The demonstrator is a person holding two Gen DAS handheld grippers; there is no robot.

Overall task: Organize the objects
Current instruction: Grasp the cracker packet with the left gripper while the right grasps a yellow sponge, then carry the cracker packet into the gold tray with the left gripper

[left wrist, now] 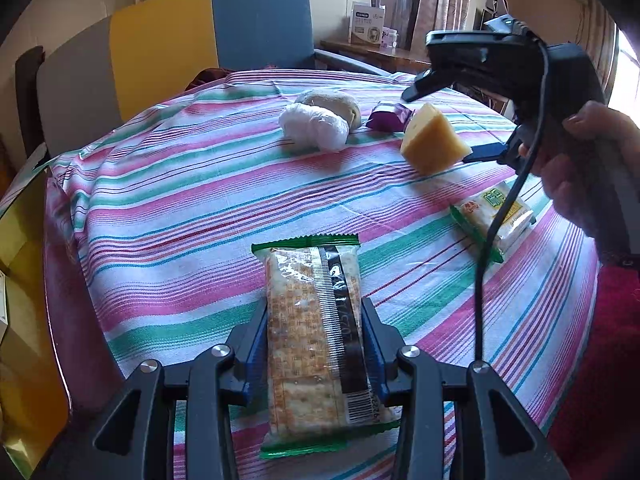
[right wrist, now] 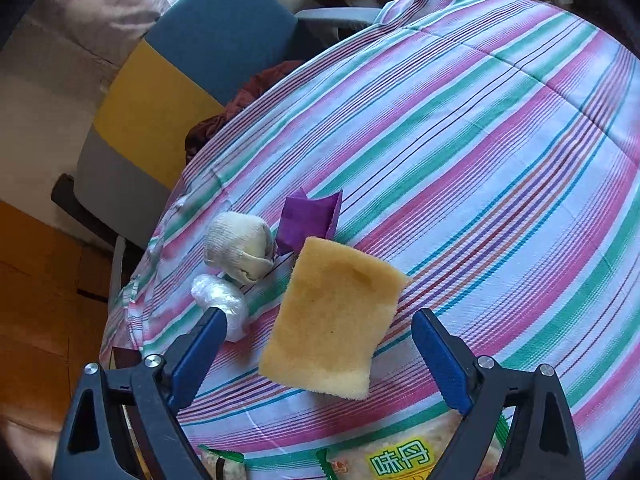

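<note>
My left gripper [left wrist: 315,320] is shut on a cracker packet [left wrist: 316,340] with green ends, held low over the striped tablecloth [left wrist: 180,200]. My right gripper [right wrist: 318,320] is open. A yellow sponge [right wrist: 334,320] hangs tilted in mid-air between its fingers without touching them; it also shows in the left wrist view [left wrist: 434,140], just off the right gripper [left wrist: 452,120]. A rolled beige sock [right wrist: 240,246], a white plastic bundle [right wrist: 220,300] and a purple wrapper [right wrist: 310,216] lie together on the cloth.
A second cracker packet [left wrist: 494,220] lies at the right near my right hand. A blue and yellow chair [left wrist: 208,40] stands behind the table. A side table with a box [left wrist: 366,24] is by the window. The table edge drops at the left.
</note>
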